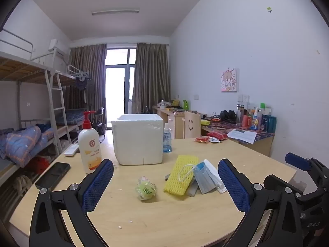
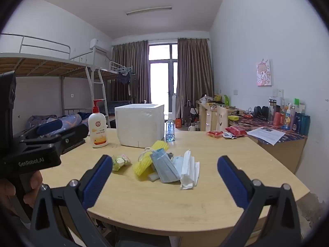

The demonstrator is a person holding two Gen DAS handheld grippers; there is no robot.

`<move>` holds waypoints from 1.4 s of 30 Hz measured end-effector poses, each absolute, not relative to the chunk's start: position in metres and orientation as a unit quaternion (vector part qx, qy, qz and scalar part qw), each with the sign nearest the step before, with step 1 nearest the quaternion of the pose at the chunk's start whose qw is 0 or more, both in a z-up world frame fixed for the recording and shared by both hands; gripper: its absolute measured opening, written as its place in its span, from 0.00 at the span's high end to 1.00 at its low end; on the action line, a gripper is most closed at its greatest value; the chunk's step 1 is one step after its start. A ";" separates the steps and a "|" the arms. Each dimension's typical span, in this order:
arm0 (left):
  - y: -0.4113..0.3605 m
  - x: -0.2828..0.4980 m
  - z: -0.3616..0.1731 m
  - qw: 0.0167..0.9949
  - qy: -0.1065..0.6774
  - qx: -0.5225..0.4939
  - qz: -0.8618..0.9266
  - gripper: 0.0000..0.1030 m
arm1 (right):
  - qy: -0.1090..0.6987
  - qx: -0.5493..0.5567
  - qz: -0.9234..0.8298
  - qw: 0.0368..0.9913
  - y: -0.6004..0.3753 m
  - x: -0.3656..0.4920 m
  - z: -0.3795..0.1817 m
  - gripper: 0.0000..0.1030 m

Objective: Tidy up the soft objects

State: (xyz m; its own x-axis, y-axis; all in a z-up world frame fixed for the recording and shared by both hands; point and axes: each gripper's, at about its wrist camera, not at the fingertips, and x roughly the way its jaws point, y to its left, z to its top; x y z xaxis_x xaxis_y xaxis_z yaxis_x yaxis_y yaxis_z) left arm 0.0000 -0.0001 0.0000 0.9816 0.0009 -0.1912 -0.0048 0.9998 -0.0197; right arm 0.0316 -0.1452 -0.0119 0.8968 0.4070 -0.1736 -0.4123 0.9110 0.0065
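Observation:
On the wooden table [image 1: 156, 222] lies a pile of soft things: a yellow foam net sleeve [image 1: 181, 177] [image 2: 147, 160], a blue face mask [image 1: 203, 175] [image 2: 164, 168], folded white tissues [image 2: 189, 170] and a small green-and-white wrapped packet [image 1: 145, 187] [image 2: 120, 161]. A white foam box [image 1: 137, 139] [image 2: 139, 123], open at the top, stands behind them. My left gripper [image 1: 165, 185] is open and empty, just before the pile. My right gripper [image 2: 164, 183] is open and empty, close to the pile's near side; it also shows at the right edge of the left wrist view [image 1: 298, 161].
A lotion pump bottle [image 1: 89, 144] [image 2: 97, 123] and a black phone [image 1: 53, 175] are left of the box. A small blue spray bottle [image 1: 167, 139] stands to its right. Red snack packets [image 2: 226, 132] lie at the far right. A cluttered desk [image 2: 277, 127] adjoins the table.

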 end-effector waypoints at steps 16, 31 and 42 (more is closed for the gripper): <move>0.004 -0.002 0.000 0.996 0.084 -0.024 0.014 0.01 | 0.083 -0.006 0.212 0.974 -0.148 0.031 -0.011 0.00; 0.001 -0.001 0.003 0.996 0.087 -0.019 0.015 0.01 | 0.084 -0.006 0.212 0.974 -0.156 0.032 -0.011 0.00; -0.002 -0.001 0.002 0.996 0.090 -0.010 0.014 0.01 | 0.083 -0.006 0.209 0.974 -0.153 0.028 -0.008 0.00</move>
State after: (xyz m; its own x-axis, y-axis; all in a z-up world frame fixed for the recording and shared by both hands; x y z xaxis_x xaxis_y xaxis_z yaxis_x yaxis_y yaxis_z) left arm -0.0006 -0.0019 0.0016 0.9833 0.0269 -0.1801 -0.0305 0.9994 -0.0176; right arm 0.0281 -0.1532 -0.0081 0.8986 0.4064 -0.1653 -0.4084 0.9125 0.0228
